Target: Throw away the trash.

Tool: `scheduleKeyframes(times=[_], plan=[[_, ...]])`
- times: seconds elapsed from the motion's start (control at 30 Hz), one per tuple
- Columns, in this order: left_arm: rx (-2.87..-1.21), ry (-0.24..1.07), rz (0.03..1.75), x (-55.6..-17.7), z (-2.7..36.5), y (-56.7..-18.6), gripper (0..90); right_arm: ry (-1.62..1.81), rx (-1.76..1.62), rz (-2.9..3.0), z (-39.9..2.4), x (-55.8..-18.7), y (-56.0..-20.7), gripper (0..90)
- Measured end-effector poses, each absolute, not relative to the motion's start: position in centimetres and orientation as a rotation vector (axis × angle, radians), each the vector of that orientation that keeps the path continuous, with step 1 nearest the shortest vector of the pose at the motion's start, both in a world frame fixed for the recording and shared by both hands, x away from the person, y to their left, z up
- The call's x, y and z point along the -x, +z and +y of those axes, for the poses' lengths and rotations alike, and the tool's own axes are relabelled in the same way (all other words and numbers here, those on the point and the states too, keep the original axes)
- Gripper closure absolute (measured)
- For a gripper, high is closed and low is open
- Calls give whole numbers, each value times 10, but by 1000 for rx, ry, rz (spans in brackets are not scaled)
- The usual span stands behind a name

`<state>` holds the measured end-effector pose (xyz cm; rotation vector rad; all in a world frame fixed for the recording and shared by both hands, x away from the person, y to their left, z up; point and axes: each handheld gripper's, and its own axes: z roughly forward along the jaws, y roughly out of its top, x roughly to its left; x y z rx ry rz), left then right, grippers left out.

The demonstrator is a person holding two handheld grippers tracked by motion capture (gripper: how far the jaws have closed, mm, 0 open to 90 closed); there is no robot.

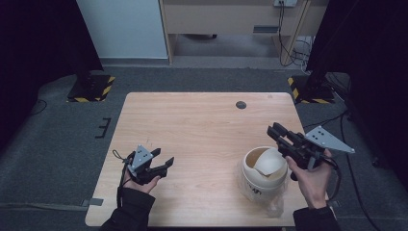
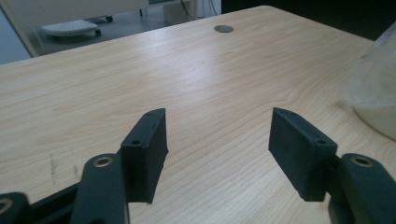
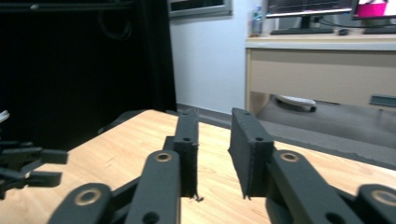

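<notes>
Wooden table (image 1: pixel 202 125) seen from above, with a cream lidded bin (image 1: pixel 262 173) wrapped in clear plastic standing at lower right of the frame. Left gripper (image 1: pixel 162 161), at lower left, rests low over the tabletop with jaws spread wide and empty. Right gripper (image 1: pixel 275 131), at right just above and beside the bin, has jaws parted by a narrow gap, grasping nothing. Round grommet (image 1: pixel 241 104) marks the table's far edge.
</notes>
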<state>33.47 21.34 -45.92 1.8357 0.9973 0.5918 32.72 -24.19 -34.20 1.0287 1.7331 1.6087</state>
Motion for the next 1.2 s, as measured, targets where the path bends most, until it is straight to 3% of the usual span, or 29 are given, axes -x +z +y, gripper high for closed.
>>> scheduleKeyframes(times=[0.1, 0.13, 0.17, 0.27, 0.43, 0.77, 1.2], plan=[[-1863, 597, 1030, -339, 218, -465, 305, 1615, -1074, 1674, -257, -329, -346, 582], [-1863, 597, 1030, -339, 218, -465, 294, 1615, -1074, 1674, -257, -329, -346, 582], [-1877, 597, 1043, -340, 220, -467, 283, 1602, -1107, 1637, -268, -332, -351, 490], [-1907, 585, 1105, -346, 228, -477, 259, 1577, -1164, 1596, -286, -338, -361, 386], [-1934, 530, 1179, -354, 236, -488, 239, 1516, -1293, 1575, -314, -349, -391, 282], [-2024, 484, 1266, -367, 246, -506, 199, 1288, -1444, 1669, -347, -365, -461, 205], [-2117, 458, 1319, -372, 249, -520, 164, 1068, -1522, 1866, -363, -376, -515, 156]])
